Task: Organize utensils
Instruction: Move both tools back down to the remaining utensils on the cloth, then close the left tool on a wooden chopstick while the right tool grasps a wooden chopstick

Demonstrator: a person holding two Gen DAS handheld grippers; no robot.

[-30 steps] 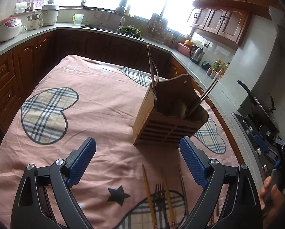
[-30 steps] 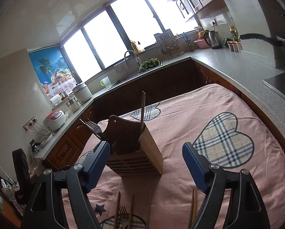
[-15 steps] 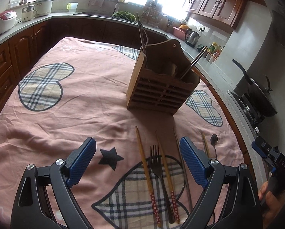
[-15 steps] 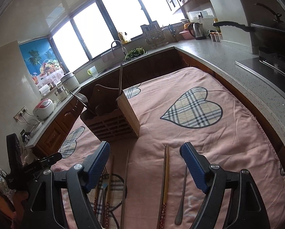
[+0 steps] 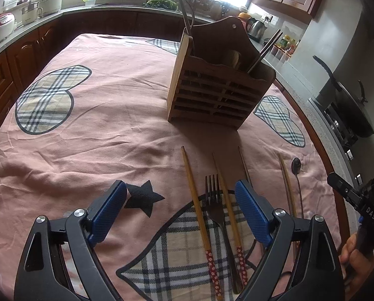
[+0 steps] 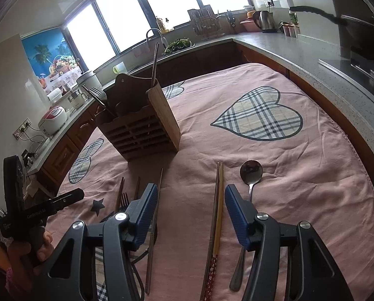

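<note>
A wooden utensil holder [image 5: 219, 85] stands on the pink cloth, with chopsticks and a fork inside; it also shows in the right wrist view [image 6: 141, 125]. In front of it lie a dark fork [image 5: 215, 200] between two wooden chopsticks [image 5: 197, 200], a thin metal chopstick [image 6: 154, 225], a chopstick pair [image 6: 218, 213] and a spoon [image 6: 249, 175]. My left gripper [image 5: 180, 209] is open and empty, low over the fork and chopsticks. My right gripper [image 6: 191, 209] is open and empty, with the chopstick pair lying between its fingers.
The table is covered by a pink cloth [image 5: 99, 130] with plaid hearts. Dark wooden cabinets and grey counters [image 6: 312, 57] surround it. A stove with a pan [image 5: 347, 105] is to the right. A rice cooker [image 6: 52, 120] sits at the left.
Both grippers have pulled back from the holder and lowered toward the utensils lying on the cloth. Both stay open and empty.
</note>
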